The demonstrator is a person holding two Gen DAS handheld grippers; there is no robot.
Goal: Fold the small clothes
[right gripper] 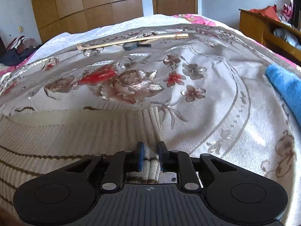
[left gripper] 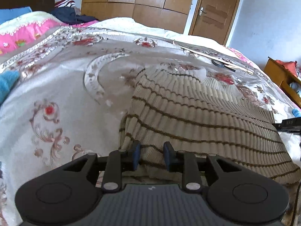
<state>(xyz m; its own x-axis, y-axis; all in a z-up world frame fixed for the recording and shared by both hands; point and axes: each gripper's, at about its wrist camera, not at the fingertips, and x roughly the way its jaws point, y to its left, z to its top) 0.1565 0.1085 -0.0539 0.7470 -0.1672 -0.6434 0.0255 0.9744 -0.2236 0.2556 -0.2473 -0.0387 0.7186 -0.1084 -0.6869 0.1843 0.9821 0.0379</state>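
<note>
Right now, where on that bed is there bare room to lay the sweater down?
Bare bedspread lies left of the striped sweater, up to the pink blanket. Another patch runs between the sweater's right edge and the blue towel. The far edge is crowded by a stick and magnifying glass.

No words, brands or numbers legible in either view. Faint pale marks on black bar (left gripper: 287, 124) at left-wrist frame's right edge, too blurred to read. Small crosshair sign on right gripper (right gripper: 151, 157) body.
</note>
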